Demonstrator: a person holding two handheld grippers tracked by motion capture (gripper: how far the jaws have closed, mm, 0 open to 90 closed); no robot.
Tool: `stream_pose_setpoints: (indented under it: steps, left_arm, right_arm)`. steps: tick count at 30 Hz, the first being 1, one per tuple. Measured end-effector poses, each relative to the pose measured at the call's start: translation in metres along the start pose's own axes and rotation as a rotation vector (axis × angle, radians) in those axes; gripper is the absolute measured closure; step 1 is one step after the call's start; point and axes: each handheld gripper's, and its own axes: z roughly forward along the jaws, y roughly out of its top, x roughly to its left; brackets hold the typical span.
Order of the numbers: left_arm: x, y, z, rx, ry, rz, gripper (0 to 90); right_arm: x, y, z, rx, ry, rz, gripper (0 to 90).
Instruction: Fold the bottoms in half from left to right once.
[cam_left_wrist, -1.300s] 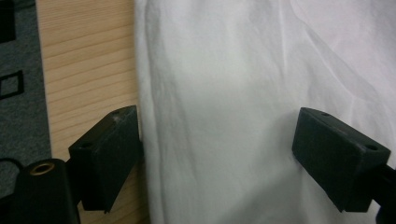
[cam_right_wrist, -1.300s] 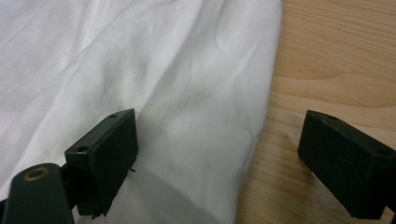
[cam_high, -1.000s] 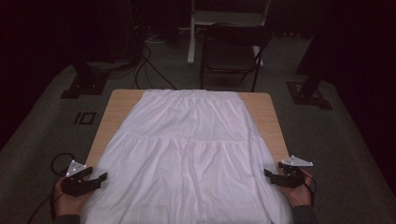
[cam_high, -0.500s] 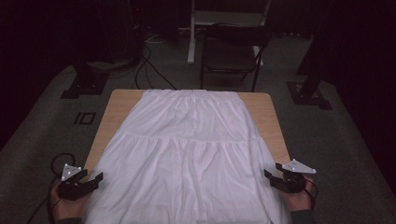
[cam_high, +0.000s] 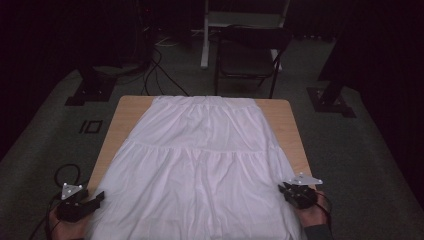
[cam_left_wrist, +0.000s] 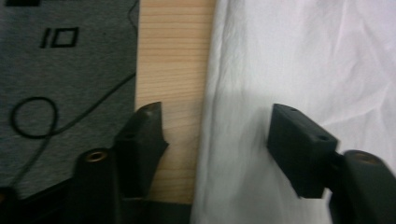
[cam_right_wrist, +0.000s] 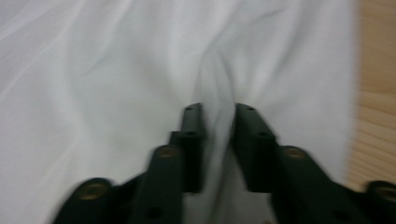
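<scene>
White skirt (cam_high: 205, 165) spread flat on the wooden worktop (cam_high: 129, 112)
Thin, creased cloth, long axis running away, waistband far; left hand-held gripper (cam_high: 82, 205) apart astride its edge, closing; right hand-held gripper (cam_high: 292, 192) closing, pinching a fold.

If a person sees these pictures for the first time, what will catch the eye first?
First, the large white skirt spread flat over nearly the whole wooden table. Next, the right gripper at the skirt's near right edge, pinching a fold, and the left gripper open astride its near left edge.
</scene>
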Motion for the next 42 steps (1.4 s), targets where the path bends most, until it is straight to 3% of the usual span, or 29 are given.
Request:
stream_pose_setpoints:
  steps: [3,6,11,13,20,24,28,36,39,42]
  left_arm:
    - [-0.001,0.001,-0.001,0.017,0.016,0.004,43.6]
    - [0.000,0.002,-0.002,0.021,0.005,0.005,55.1]
    - [-0.003,0.004,-0.002,0.034,-0.057,0.019,80.2]
    - [-0.005,0.005,-0.002,0.037,-0.051,0.045,85.9]
    - [0.000,0.007,-0.001,0.034,-0.001,0.053,87.4]
    - [0.010,0.006,-0.003,0.027,0.029,0.026,87.7]
    - [0.016,0.006,-0.008,0.016,0.076,0.012,87.8]
    - [0.031,0.006,-0.022,-0.019,0.152,-0.059,88.0]
    - [0.026,0.011,-0.027,-0.040,0.134,-0.067,87.9]
    - [0.015,0.021,-0.038,-0.100,0.071,-0.067,87.9]
  right_arm:
    - [-0.026,-0.007,-0.012,-0.033,-0.112,0.115,80.1]
    - [-0.048,-0.018,-0.020,-0.040,-0.179,0.212,80.1]
    - [-0.056,-0.028,-0.017,-0.024,-0.119,0.239,71.5]
    - [-0.055,-0.027,-0.014,-0.027,-0.071,0.235,66.4]
    - [-0.043,-0.020,-0.011,-0.060,-0.028,0.197,58.7]
    - [-0.033,-0.015,0.000,-0.024,0.001,0.162,58.0]
    - [-0.023,-0.012,0.006,-0.010,0.026,0.136,57.2]
    - [-0.012,-0.008,0.012,0.001,0.066,0.110,56.2]
    - [-0.009,-0.006,0.013,0.001,0.070,0.101,56.2]
    - [-0.007,-0.005,0.014,0.000,0.070,0.095,55.7]
